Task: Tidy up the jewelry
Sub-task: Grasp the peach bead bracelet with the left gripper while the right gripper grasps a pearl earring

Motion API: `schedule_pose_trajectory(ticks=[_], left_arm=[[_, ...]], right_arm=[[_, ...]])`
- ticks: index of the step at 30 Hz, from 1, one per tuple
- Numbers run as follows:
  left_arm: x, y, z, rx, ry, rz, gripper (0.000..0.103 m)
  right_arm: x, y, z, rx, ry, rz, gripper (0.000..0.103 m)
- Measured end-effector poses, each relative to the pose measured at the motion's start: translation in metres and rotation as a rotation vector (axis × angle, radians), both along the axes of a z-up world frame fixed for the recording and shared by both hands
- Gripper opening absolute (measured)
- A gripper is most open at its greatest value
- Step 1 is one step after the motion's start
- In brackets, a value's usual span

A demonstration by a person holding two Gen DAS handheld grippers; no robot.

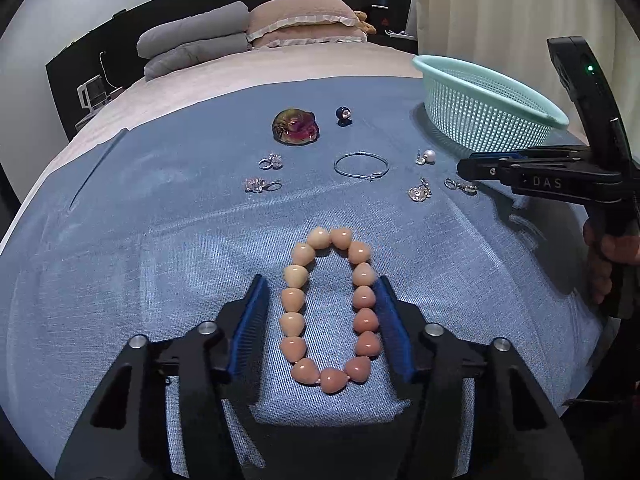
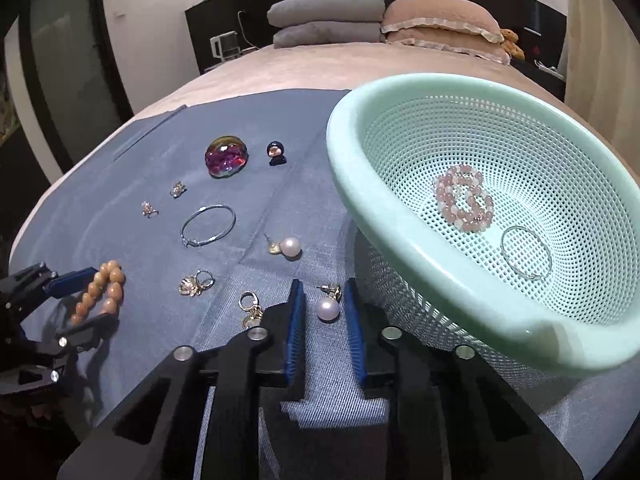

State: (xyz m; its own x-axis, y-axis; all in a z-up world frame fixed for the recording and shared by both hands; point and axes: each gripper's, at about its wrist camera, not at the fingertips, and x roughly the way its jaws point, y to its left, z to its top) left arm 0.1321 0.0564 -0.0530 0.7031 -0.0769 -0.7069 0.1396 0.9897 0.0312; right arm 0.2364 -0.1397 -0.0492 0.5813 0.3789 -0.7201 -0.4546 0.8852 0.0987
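Observation:
A peach bead bracelet (image 1: 329, 309) lies on the blue cloth between the jaws of my open left gripper (image 1: 320, 288); the right jaw touches the beads. It also shows in the right wrist view (image 2: 100, 292). My right gripper (image 2: 322, 286) is open around a pearl earring (image 2: 328, 308), not touching it. The mint basket (image 2: 360, 216) holds a pink bead bracelet (image 2: 464, 198) and a thin silver bangle (image 2: 526, 254).
On the cloth lie a silver bangle (image 1: 361, 165), a second pearl earring (image 1: 427, 157), several small rings and earrings (image 1: 262, 185), an iridescent glass piece (image 1: 296, 126) and a dark bead charm (image 1: 343, 115). Pillows (image 1: 248, 28) lie on the bed behind.

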Motion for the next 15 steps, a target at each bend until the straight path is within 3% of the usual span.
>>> schedule_pose_trajectory(ticks=[2,3,15], left_arm=[[0.000,0.004,0.001,-0.019,0.006,0.004,0.027],[-0.001,0.006,0.001,-0.032,0.011,0.003,0.024],[-0.014,0.013,0.005,-0.170,0.075,-0.048,0.022]], right_arm=[[-0.001,-0.001,0.000,0.002,-0.004,0.007,0.011],[-0.002,-0.002,0.000,0.005,-0.003,0.013,0.011],[-0.046,-0.028,0.008,0.042,0.008,0.042,0.011]])
